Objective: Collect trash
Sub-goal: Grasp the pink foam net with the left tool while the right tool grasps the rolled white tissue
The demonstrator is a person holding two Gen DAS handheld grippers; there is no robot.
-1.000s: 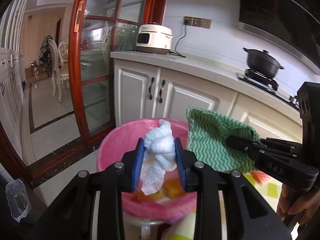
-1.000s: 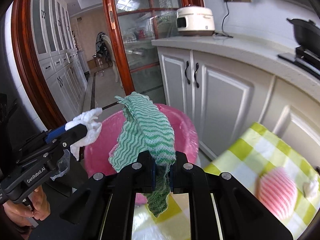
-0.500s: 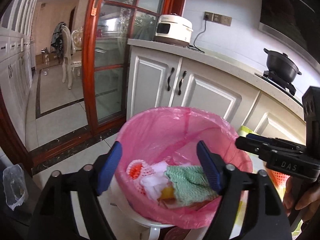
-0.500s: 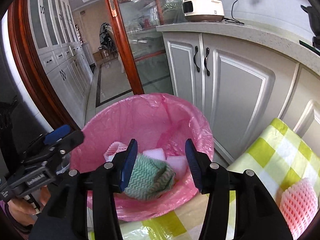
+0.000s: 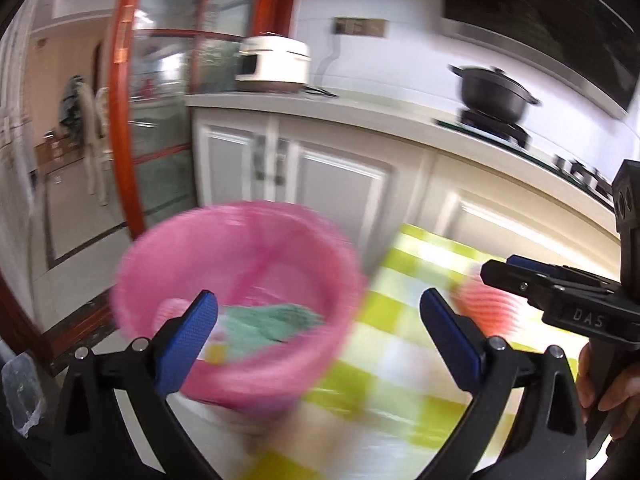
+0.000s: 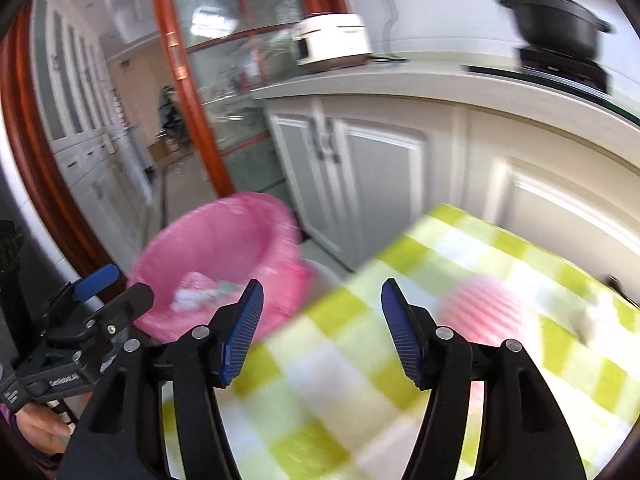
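Both tongs, left and right, have just spread, empty, between pink bin and checked tablecloth.

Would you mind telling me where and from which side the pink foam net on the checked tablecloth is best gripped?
Grip the pink foam net across its rounded middle, coming from above and in front, as the right gripper already faces it with open fingers. It looks like a soft, ribbed dome lying alone on the checked tablecloth, so the fingers should squeeze it easily. Blur hides its exact edges.
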